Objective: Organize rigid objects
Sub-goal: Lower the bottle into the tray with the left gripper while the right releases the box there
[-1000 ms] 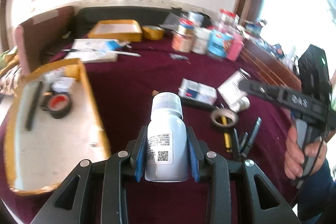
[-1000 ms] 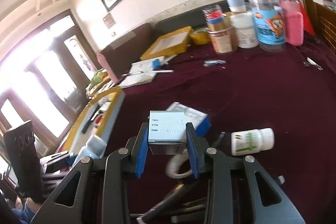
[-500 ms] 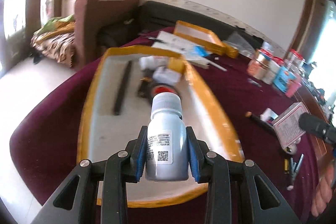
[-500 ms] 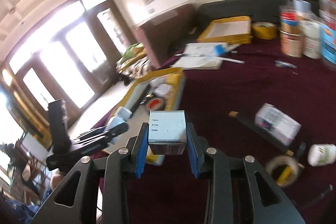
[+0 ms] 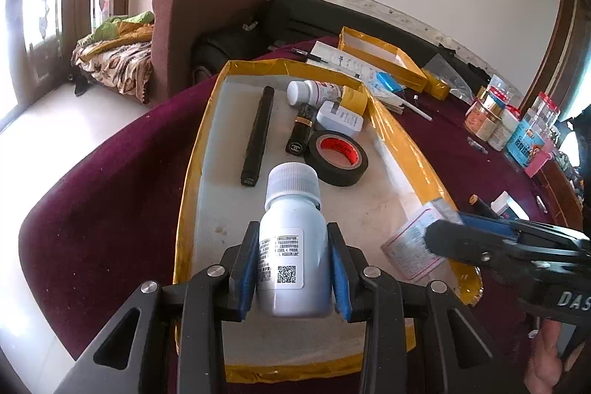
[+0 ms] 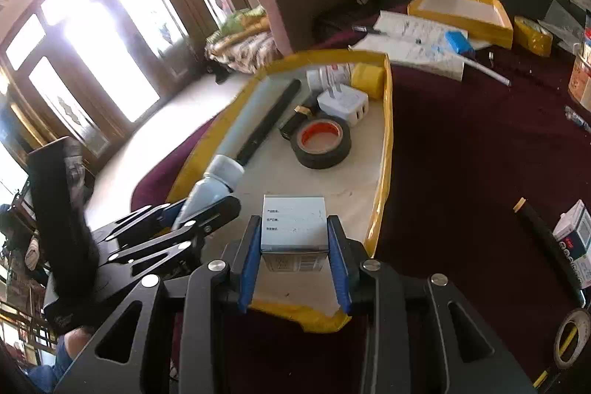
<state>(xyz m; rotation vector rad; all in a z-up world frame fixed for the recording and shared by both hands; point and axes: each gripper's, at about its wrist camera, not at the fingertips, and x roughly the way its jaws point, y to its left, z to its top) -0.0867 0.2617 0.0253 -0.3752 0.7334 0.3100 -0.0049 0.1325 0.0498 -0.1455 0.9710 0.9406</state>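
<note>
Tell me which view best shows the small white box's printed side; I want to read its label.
The left wrist view: the small white cardboard box shows its broad printed face, though blurred. The right wrist view shows only the box's end panel between the right gripper's fingers.

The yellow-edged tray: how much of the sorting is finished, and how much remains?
Done: the yellow-edged tray already holds a black tape roll, white charger, lipstick, long black bar, pill bottle and a yellow tape roll. In hand: the left hand-held gripper carries a white bottle, the right hand-held gripper a small box, both over the tray. Left: a box and tape roll on the cloth.
</note>
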